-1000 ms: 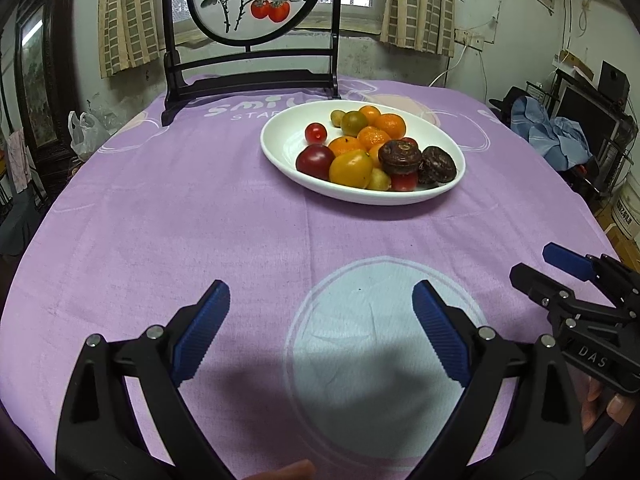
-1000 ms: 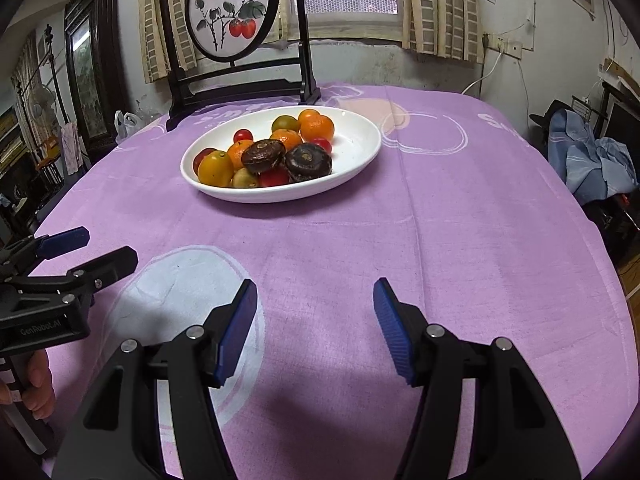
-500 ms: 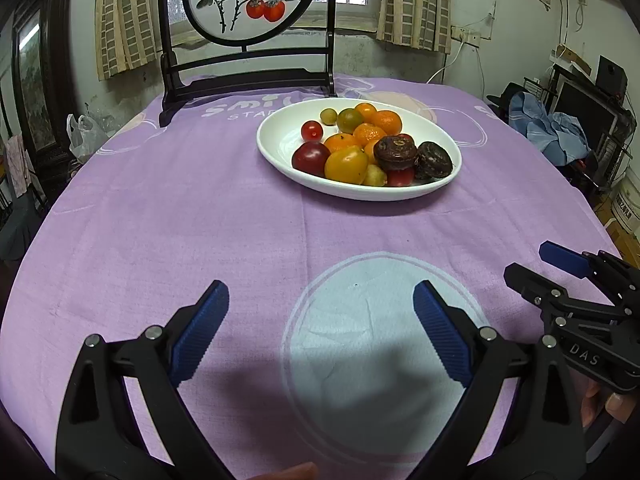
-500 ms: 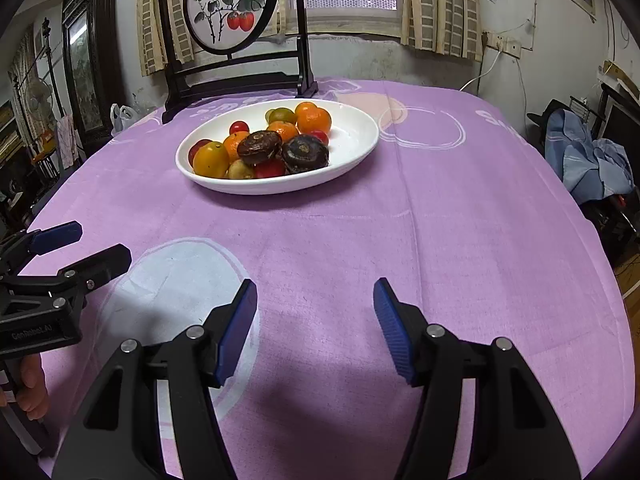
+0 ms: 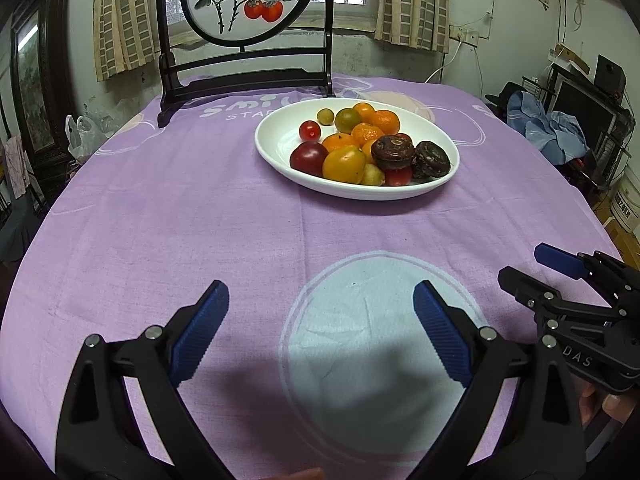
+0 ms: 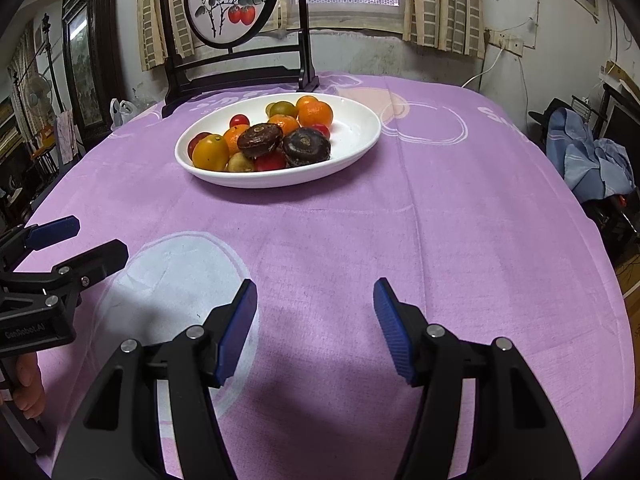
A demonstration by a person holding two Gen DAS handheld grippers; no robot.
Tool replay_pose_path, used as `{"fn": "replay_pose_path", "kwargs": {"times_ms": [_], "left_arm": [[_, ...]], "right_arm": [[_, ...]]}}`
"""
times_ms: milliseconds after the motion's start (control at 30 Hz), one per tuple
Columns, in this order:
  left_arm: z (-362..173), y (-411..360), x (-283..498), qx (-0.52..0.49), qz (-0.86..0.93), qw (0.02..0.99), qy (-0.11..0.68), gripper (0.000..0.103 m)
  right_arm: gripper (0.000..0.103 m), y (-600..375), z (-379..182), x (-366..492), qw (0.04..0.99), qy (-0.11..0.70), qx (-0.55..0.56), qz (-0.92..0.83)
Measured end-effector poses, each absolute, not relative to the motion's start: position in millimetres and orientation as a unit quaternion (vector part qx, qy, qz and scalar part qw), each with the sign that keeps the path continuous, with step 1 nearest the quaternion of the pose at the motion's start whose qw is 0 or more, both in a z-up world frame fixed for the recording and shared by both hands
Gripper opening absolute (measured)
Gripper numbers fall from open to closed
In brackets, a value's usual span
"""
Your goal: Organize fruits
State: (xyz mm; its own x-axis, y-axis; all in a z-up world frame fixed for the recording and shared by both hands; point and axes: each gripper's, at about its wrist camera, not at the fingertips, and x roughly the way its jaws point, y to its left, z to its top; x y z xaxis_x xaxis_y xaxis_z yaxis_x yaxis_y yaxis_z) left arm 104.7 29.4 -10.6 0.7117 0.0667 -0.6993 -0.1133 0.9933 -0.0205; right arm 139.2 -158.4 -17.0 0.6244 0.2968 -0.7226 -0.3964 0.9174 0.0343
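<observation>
On the purple-clothed worktop (image 5: 168, 216), toward its far side, we note one white oval dish (image 5: 276, 148) holding all the fruit we can see: oranges (image 5: 384, 122), a large yellow-orange fruit (image 5: 344, 164), a dark red one (image 5: 308, 157), small red tomatoes (image 5: 310, 131), greenish pieces (image 5: 347, 119) and two dark brown wrinkled fruits (image 5: 394, 153) stacked at the near right end. No fruit lies loose on the cloth in either view. That fits fruit already gathered into the dish, or a heap waiting to be sorted out of it; we cannot say which. Left tongs (image 5: 320, 320) stand wide apart and hold nothing, low over the pale circle (image 5: 380, 320) printed on the cloth, well short of the dish. Right tongs (image 6: 316, 320) likewise stand wide and hold nothing, just beside the left pair. Handling judgement: the fruits look light, round and smooth-skinned, so they may roll or squirt out of a pinch. We judge the tomatoes soft and easily bruised; the oranges look firmer. A hold across the widest part, with gentle closing, seems safest. The brown pair sit on top of the others and could shift the pile if lifted carelessly. The glazed dish looks slippery and breakable.
</observation>
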Motion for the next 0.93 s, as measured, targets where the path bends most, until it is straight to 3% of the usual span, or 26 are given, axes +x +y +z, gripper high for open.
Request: {"fn": "replay_pose_path", "kwargs": {"times_ms": [167,267,633,933], "left_arm": [[-12.1,29.9,105.1,-0.033,0.050,0.924,0.378,0.095],[-11.5,30.0,104.2,-0.030,0.054,0.925,0.375,0.101],[-9.6,29.3,100.5,-0.015,0.062,0.932,0.356,0.101],[-24.1,38.8,112.2,-0.044,0.072,0.912,0.402,0.101]], "right_arm": [[0.061,-157.9,-17.4,139.1,0.898,0.389,-0.065,0.193],[0.061,-157.8,-17.4,139.0,0.898,0.390,-0.065,0.193],[0.061,-155.8,-18.2,138.6,0.897,0.392,-0.069,0.193],[0.061,-152.5,-28.1,139.8,0.886,0.417,-0.086,0.184]]}}
